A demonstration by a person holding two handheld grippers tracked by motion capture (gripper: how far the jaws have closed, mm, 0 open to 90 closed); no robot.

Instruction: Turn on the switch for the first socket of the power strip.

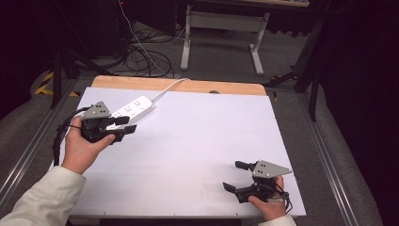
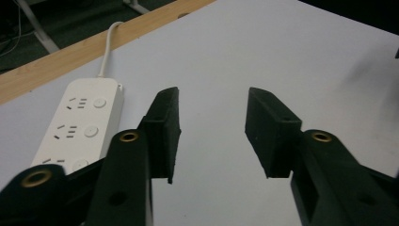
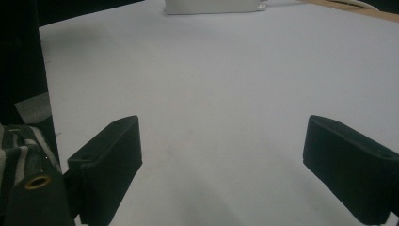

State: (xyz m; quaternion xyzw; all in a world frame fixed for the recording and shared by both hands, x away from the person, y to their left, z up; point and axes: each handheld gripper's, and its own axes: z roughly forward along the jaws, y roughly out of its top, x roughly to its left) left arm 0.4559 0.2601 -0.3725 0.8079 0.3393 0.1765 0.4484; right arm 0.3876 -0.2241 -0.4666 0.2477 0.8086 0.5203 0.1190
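My left gripper (image 1: 126, 124) is at the far left part of the counter (image 1: 197, 141), and its jaws stand apart with nothing between them; in the left gripper view (image 2: 212, 134) I see only the bare white surface in the gap. The white power strip (image 1: 133, 108) lies just beside my left jaws, on their outer left side, flat on the counter; it is very near to the left jaw, but I cannot tell if it touches. In the left gripper view the power strip (image 2: 80, 125) shows three sockets, each one with a round button next to it; its white cable (image 2: 107, 47) leaves from the far end and goes over the wooden edge (image 2: 61, 61) of the counter, ahead of my jaws and to their left.

My right gripper (image 1: 235, 175) is at the near right part of the counter, well apart from the strip; its jaws are wide apart too, and they hold nothing. In the right gripper view (image 3: 226, 169) the white surface lies between and ahead of these jaws; far ahead of them, at the top, the end of the power strip (image 3: 211, 6) is visible, small and a little blurred.

My hands hold both grippers from behind; the sleeve (image 1: 42, 197) of my left arm is light in colour.
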